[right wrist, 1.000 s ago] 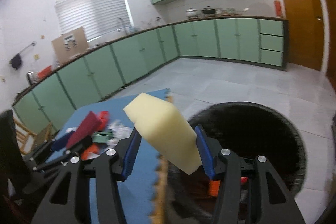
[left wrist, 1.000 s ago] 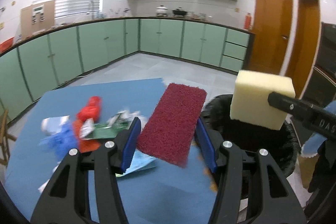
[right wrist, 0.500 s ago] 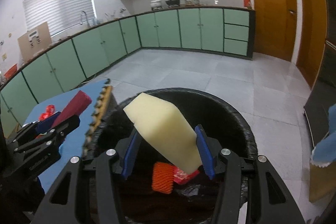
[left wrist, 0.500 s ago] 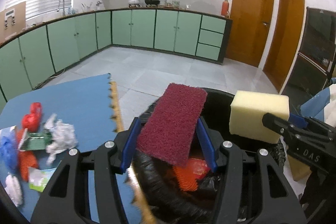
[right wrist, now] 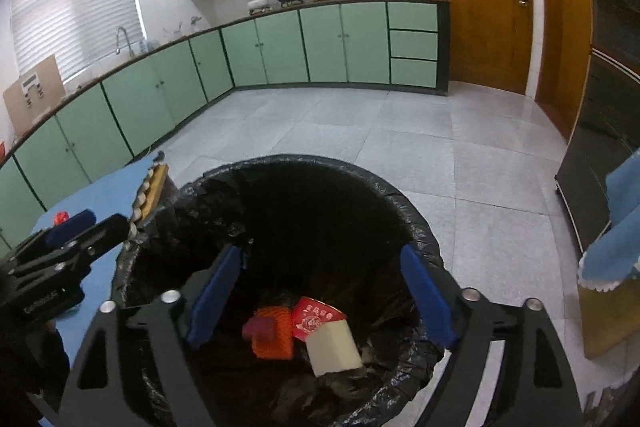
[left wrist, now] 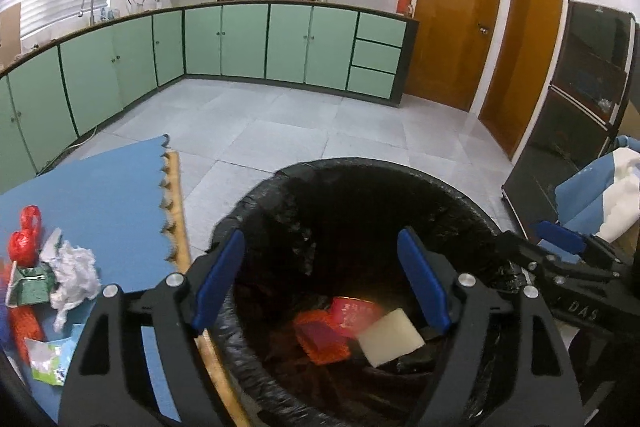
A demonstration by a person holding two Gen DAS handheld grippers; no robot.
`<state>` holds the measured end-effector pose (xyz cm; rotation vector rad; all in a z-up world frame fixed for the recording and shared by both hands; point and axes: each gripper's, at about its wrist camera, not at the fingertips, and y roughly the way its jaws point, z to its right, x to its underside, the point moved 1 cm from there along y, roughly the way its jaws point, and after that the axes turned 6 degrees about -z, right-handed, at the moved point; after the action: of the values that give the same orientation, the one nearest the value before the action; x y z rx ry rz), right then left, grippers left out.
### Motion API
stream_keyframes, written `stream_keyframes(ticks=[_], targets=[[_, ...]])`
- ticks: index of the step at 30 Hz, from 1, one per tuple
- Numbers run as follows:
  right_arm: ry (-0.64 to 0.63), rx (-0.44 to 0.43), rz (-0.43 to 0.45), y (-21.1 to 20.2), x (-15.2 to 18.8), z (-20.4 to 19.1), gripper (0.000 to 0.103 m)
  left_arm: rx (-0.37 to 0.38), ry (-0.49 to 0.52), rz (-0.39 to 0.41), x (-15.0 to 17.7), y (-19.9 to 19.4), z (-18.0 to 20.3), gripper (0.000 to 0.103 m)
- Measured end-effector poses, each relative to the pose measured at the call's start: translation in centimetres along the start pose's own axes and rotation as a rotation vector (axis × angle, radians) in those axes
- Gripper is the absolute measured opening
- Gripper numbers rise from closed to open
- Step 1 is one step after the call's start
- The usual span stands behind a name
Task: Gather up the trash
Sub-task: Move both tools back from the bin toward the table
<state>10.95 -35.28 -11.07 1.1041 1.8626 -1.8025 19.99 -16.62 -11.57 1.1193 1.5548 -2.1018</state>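
Both over the black-lined trash bin (left wrist: 460,203) right now. Left gripper (left wrist: 320,283) spread wide and opening further, nothing between the blue pads, just the bin's dark inside. Same deal with the right gripper (right wrist: 322,291), opening wide and holding nothing, also poking in at the right edge of the left wrist view. Down at the bottom of the bin: pale yellow sponge (right wrist: 334,347) lying tilted, touching a red packet (right wrist: 316,317), with an orange mesh net (right wrist: 276,337) just left of it and a dark red scouring pad (right wrist: 262,329) on top of the net. Leftover trash at lower left of the left view on the blue foam mat (left wrist: 100,195): crumpled white tissue (left wrist: 76,273), red net bag (left wrist: 24,239), green carton (left wrist: 30,285).
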Motion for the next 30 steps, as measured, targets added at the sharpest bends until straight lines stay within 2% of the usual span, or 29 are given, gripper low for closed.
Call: stream_keyframes(ticks=[4,8,16,24,27,30], targets=[[-0.008,-0.011,0.026,-1.2,-0.4,-1.3,0.092,-0.037,-0.009,0.031,0.1,-2.1,-1.8,0.079],[-0.015,-0.055,0.056,-2.7,-0.5,-4.3,0.095,-0.098,-0.045,0.063,1.4,-5.7,-5.0,0.079],[-0.088,-0.191,0.083,-3.5,1.8,-14.2,0.096,-0.292,-0.108,0.11,5.5,-12.6,-11.9,0.079],[-0.234,-0.281,0.071,-2.7,5.9,-24.3,0.096,-0.477,-0.184,0.079,10.3,-16.6,-18.9,0.079],[-0.268,-0.3,0.044,-2.0,7.5,-26.7,0.095,-0.512,-0.218,0.054,11.9,-17.3,-21.1,0.079],[-0.302,-0.311,0.017,-1.4,8.9,-28.8,0.095,-0.516,-0.249,0.015,13.4,-17.3,-22.9,0.079]])
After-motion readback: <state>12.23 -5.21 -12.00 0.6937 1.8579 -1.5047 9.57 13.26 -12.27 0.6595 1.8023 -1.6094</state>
